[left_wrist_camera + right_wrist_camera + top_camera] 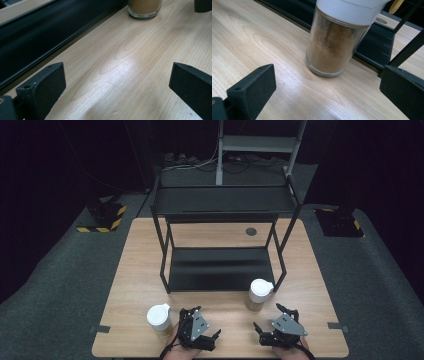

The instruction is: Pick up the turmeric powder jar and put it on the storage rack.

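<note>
Right claw [327, 92] open, empty; spice jar [334, 42] upright just beyond it, slightly left. Left claw [117, 87] open too, other jar [159, 318] beside it.

No readable text, label, brand or number appears on the jars, rack, table or floor markers.

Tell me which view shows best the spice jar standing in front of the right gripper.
The right gripper view: the jar stands close ahead, white lid, clear glass and brown powder plain. The high view shows it small, beside the black rack. The left gripper view shows its base.
</note>
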`<state>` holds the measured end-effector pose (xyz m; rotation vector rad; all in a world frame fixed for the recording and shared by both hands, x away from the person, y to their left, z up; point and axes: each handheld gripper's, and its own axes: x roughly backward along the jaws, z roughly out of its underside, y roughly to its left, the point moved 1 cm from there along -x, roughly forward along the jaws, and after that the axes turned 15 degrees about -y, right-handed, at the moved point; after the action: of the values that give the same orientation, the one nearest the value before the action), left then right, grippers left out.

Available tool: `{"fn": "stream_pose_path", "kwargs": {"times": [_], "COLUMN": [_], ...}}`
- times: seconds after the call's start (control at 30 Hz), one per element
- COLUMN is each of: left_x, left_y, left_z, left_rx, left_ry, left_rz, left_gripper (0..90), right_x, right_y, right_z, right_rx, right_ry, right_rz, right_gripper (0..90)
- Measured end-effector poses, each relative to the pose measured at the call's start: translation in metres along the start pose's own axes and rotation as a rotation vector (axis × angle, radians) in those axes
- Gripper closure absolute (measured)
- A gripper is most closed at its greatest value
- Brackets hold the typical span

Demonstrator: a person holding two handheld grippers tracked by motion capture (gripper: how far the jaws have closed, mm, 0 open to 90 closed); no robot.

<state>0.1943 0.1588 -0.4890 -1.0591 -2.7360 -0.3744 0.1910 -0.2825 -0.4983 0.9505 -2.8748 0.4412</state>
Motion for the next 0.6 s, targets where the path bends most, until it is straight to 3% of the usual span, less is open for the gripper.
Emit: {"fn": "stream_pose_path", "kwargs": {"times": [0.23,0.6], "left_x": [-0.0004,-0.0004], "left_y": [-0.0029,0.0002], "left_z": [-0.0007,-0.0003], "left_rx": [-0.016,0.005], "left_ry": [0.004,0.002], "left_rz": [-0.006,-0.005], "left_gripper": [1.0,0.7], "right_x": [0.0002,0.0002], "right_y": [-0.0016,-0.0029], "right_z": [0.0003,0.0005], "right_rx": [-0.011,-0.014], "right_ry": [-0.001,-0.003], "right_rz": [0.001,-0.006], "right_gripper": [0.0,0.0]}}
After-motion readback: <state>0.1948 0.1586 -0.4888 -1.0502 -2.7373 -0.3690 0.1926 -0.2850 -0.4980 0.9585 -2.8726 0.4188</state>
